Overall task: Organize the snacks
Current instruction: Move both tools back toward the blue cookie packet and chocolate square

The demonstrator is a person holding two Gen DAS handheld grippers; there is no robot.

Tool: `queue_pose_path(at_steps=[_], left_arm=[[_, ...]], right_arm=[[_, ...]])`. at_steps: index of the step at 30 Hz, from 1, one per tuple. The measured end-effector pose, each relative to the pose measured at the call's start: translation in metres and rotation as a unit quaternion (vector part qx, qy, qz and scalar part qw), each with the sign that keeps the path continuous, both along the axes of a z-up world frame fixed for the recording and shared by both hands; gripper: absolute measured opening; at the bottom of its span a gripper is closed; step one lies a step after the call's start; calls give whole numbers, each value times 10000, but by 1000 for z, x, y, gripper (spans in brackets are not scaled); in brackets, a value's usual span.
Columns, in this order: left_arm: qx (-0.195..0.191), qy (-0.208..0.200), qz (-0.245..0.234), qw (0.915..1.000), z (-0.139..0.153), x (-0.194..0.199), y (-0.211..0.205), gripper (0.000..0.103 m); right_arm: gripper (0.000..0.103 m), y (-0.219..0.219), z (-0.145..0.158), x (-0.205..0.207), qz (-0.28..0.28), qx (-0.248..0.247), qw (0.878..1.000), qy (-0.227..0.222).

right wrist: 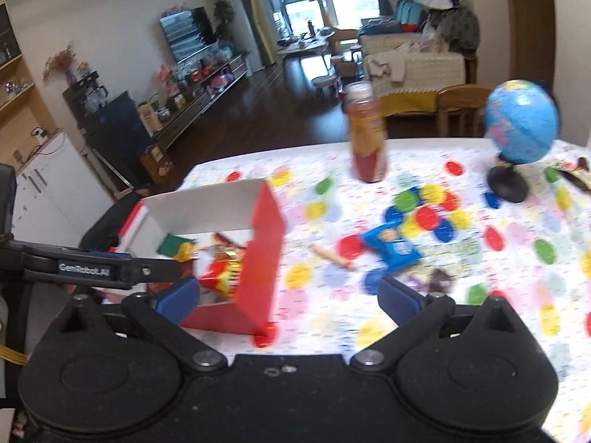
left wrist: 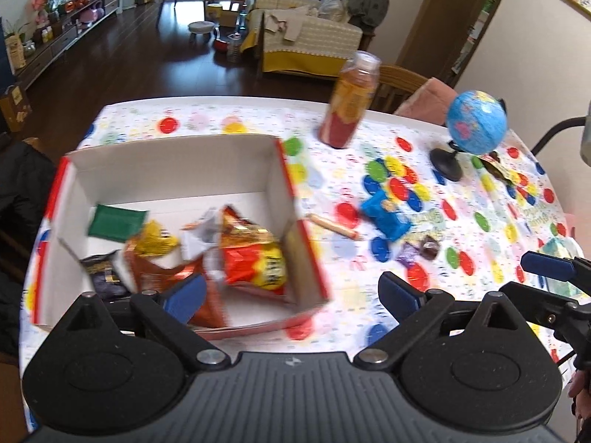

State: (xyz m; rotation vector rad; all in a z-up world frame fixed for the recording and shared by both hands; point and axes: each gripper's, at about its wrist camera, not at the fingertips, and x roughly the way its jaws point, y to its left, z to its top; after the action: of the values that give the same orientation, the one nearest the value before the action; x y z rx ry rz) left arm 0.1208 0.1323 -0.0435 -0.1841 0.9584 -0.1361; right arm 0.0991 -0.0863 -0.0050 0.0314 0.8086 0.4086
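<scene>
Left wrist view: left gripper [left wrist: 291, 295] at bottom centre, blue-padded fingers [left wrist: 186, 293] spread wide and released, holding nothing. Above it, filling the left half of the frame, an open cardboard box [left wrist: 177, 164] with red outer sides and white inner walls, resting on a table [left wrist: 369, 288] covered in a white cloth with coloured dots. Inside the box, toward its lower part — a red-and-yellow snack bag [left wrist: 255, 258], a green packet [left wrist: 116, 221] to the upper left of it, a yellow wrapper [left wrist: 157, 240] between them, and a dark packet [left wrist: 101, 271] in the lower left corner. Right of the box, on the cloth: a thin sausage stick [left wrist: 332, 226] just beside the box wall, a blue snack packet [left wrist: 386, 214] further right, and a small dark candy [left wrist: 428, 247] below that. Upper centre, a bottle [left wrist: 351, 103] of orange-red drink standing upright; to its right, a small blue globe [left wrist: 476, 122] on a black stand. At the right edge, part of the right gripper [left wrist: 546, 269].

Right wrist view: right gripper [right wrist: 288, 295] at bottom centre, fingers also parted and released, empty. Box [right wrist: 264, 243] at centre left, its red corner between the fingers, blurred. Sausage stick [right wrist: 330, 256] and blue snack packet [right wrist: 393, 245] at centre, apart from each other. Bottle [right wrist: 367, 133] and globe [right wrist: 521, 122] in the upper right. Left gripper's arm [right wrist: 92, 269] crossing the left edge.
</scene>
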Motion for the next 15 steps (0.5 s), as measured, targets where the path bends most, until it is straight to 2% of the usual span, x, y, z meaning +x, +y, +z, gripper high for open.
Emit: queue_pose_path(at_steps=[7,15], left_arm=[[-13,8,-155,9999,-7,10,-58,100],[306,15,-49,9995,-17,41,-115,100]], right_arm=[[102,-60,-4,11,-243,-154,9995,104],[97,-111,-25,31,-490,-355,9977,311]])
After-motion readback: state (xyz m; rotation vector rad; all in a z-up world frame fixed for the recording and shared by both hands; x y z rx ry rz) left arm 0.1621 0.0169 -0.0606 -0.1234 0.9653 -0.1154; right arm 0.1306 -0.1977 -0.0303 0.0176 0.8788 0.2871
